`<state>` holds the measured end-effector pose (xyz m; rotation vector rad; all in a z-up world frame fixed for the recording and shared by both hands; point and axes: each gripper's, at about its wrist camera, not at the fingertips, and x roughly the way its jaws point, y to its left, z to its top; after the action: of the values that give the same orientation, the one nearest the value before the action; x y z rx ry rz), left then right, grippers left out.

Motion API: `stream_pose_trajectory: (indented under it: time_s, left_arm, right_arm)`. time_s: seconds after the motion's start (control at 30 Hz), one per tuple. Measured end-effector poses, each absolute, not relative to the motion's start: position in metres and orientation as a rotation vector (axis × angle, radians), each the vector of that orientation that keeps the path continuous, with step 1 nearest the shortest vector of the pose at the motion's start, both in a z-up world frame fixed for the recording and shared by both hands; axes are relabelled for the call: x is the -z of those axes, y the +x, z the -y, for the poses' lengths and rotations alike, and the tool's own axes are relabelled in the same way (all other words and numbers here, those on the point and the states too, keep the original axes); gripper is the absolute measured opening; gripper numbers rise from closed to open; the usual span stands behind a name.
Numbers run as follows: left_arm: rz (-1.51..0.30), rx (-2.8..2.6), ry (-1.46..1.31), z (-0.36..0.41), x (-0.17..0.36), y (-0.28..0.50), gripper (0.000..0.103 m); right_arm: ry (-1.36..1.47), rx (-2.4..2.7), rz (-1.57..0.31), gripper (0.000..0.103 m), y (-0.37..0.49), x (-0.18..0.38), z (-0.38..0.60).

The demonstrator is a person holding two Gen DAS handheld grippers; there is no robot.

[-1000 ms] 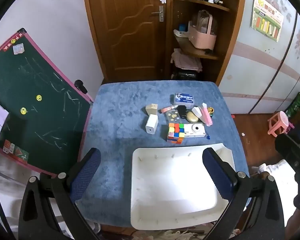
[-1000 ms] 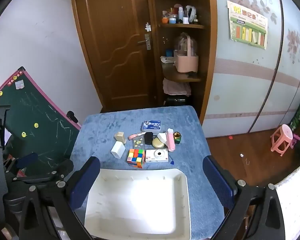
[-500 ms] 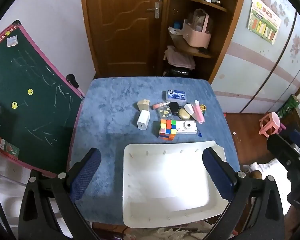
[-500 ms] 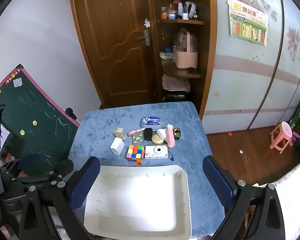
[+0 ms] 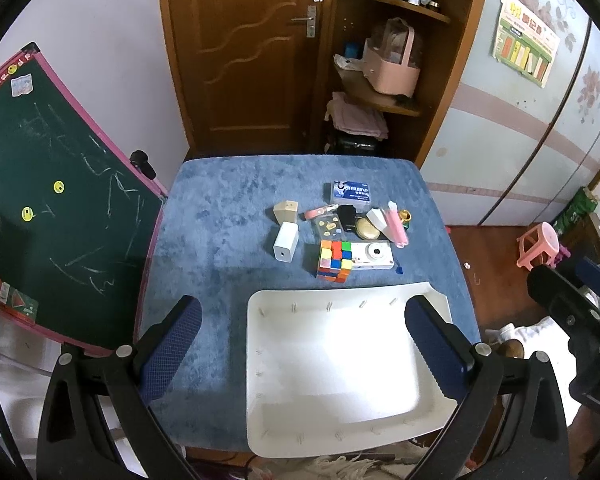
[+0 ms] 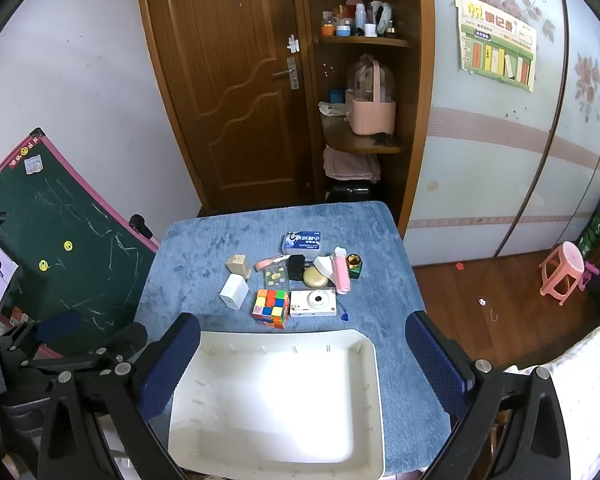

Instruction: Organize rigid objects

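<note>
- Left tongs: I hold them wide apart and empty above the near part of the tabletop. One blue pad hangs over bare cloth left of the tray; the other overlaps the tray's right wall.
- Right tongs: likewise wide and empty, their pads straddling the tray from above.
- Tray: white, nothing in it, at the near edge of the tabletop.
- Things to sort: all lie in one cluster just beyond the tray's far rim. The puzzle cube and white camera sit nearest it, side by side and touching. The white charger block and wooden block lie left of the cube. Farther from the tray are the blue card box, a round gold tin and a pink tube.
- Change over the last second: both views have drawn back and risen, so tray and cluster sit smaller in frame; nothing on the tabletop has shifted.
- Meaning, as I judge it: sorting has not begun. I am framing the scene, and the cube or camera looks the easiest first pick.
</note>
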<state>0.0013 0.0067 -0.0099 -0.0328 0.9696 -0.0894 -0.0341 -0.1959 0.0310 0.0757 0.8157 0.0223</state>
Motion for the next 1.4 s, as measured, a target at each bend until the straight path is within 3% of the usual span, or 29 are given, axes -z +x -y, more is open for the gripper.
stream_pose_trajectory:
  time_s: [1.4]
  left_arm:
    - [-1.006, 0.085, -0.045, -0.019, 0.019, 0.014, 0.101]
  right_arm:
    - [0.093, -0.026, -0.897, 0.103, -0.019, -0.019, 0.188]
